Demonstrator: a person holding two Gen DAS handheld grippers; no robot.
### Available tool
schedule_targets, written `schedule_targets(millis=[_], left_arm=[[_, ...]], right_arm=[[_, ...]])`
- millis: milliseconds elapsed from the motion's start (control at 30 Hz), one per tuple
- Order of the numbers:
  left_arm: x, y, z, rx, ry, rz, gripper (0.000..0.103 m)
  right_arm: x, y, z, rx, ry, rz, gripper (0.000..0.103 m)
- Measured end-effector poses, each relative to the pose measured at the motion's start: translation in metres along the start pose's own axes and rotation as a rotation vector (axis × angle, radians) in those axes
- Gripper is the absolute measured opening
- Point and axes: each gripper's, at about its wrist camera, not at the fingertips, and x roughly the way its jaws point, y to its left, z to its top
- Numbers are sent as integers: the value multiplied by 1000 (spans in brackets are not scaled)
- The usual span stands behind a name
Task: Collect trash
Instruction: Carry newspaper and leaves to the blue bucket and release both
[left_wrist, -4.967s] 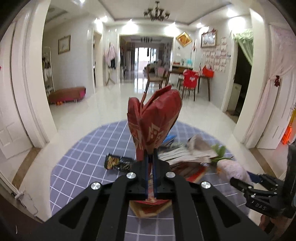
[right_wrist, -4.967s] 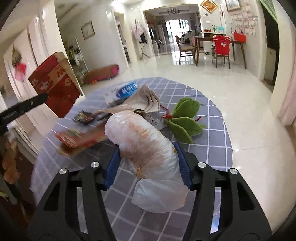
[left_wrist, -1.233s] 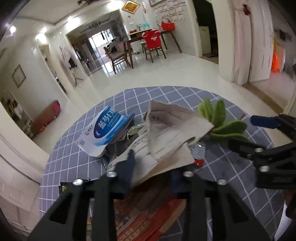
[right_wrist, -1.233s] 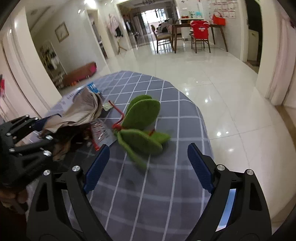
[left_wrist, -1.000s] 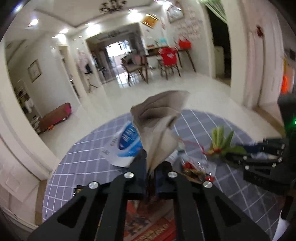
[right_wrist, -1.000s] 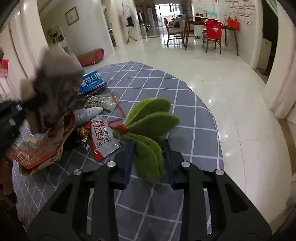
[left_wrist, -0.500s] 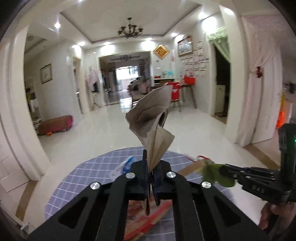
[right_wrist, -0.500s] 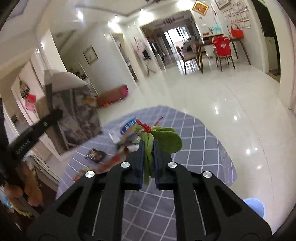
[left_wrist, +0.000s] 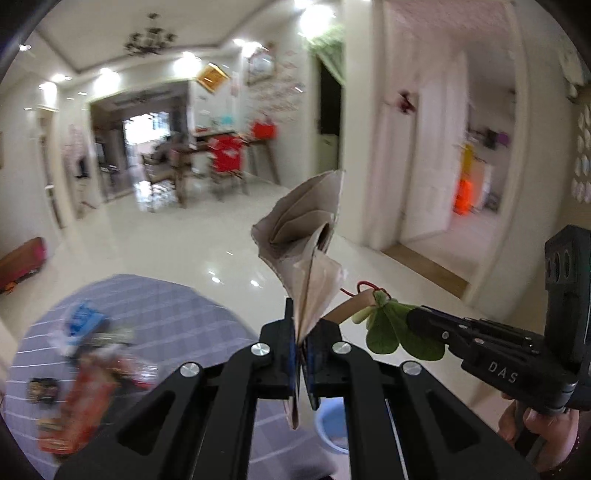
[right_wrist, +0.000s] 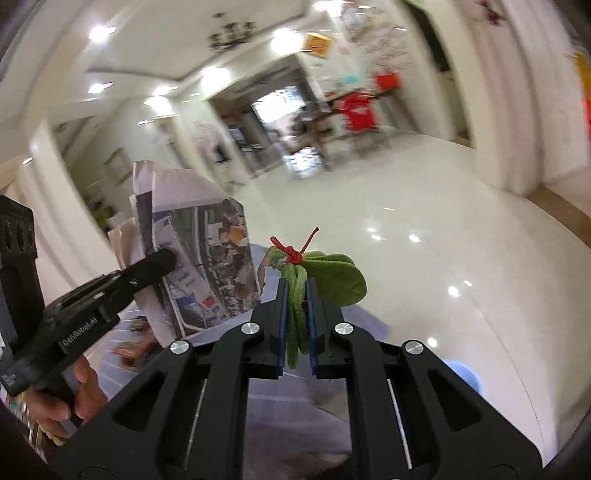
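Observation:
My left gripper (left_wrist: 300, 325) is shut on a folded newspaper (left_wrist: 306, 251) and holds it upright in the air, past the table's right edge. The newspaper also shows in the right wrist view (right_wrist: 199, 258), held by the left gripper (right_wrist: 162, 260). My right gripper (right_wrist: 295, 295) is shut on a bunch of green felt leaves (right_wrist: 325, 280) tied with red string. The same leaves (left_wrist: 395, 328) and right gripper (left_wrist: 413, 319) show at the right of the left wrist view. A pale blue bin (left_wrist: 328, 428) stands on the floor below both grippers.
A round table with a grey checked cloth (left_wrist: 166, 314) lies at lower left, with a red packet (left_wrist: 81, 406), a blue-and-white box (left_wrist: 83, 321) and a small dark wrapper (left_wrist: 40, 389) on it. The blue bin also shows in the right wrist view (right_wrist: 461, 373). Glossy white floor stretches ahead.
Both grippers have swung right, away from the table, carrying the newspaper and the leaves. The blue bin has come into view below them.

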Motion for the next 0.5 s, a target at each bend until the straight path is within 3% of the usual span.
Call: schedule_targets(millis=[200, 433, 467, 500], left_arm=[[89, -54, -34, 12, 161, -136, 4], [182, -88, -75, 30, 339, -145, 4], [193, -89, -80, 37, 360, -138, 4], [200, -91, -84, 41, 374, -133, 4]], right_arm=[[11, -90, -31, 117, 74, -148, 9], [57, -156, -50, 231, 138, -157, 14], [64, -162, -53, 248, 147, -165, 37], [72, -171, -56, 266, 152, -180, 70]])
